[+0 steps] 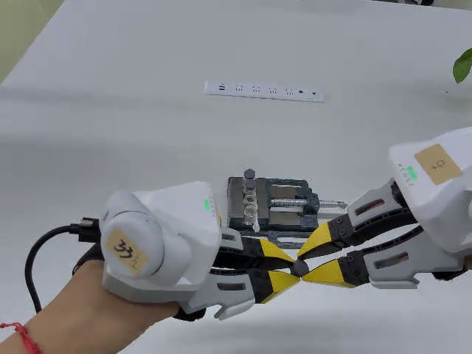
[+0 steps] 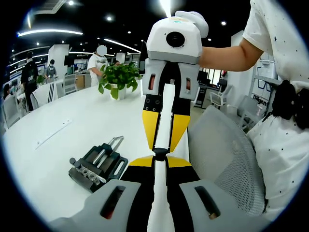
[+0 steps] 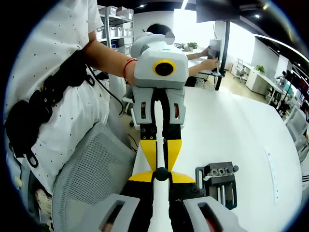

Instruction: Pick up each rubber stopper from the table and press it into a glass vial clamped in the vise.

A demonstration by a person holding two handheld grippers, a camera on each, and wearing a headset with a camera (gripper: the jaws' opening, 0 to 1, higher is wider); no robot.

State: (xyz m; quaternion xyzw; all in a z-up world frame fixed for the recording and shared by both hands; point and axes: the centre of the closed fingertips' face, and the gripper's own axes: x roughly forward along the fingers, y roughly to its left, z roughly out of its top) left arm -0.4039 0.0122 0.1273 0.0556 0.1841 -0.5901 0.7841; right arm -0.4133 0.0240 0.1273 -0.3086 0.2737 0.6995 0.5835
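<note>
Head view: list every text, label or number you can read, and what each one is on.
"33", handwritten, reading uncertain: tan sticker on the left hand-held gripper.
One handwritten mark, not legible: other tan sticker on the right hand-held gripper.
Small print beside the green light on the right one: too small to read.
Markings on the power strip: too small to read.

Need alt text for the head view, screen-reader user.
Left gripper and right gripper meet tip to tip over a white table, both pinching one dark stopper. Behind them a vise holds a row of glass vials.
</note>
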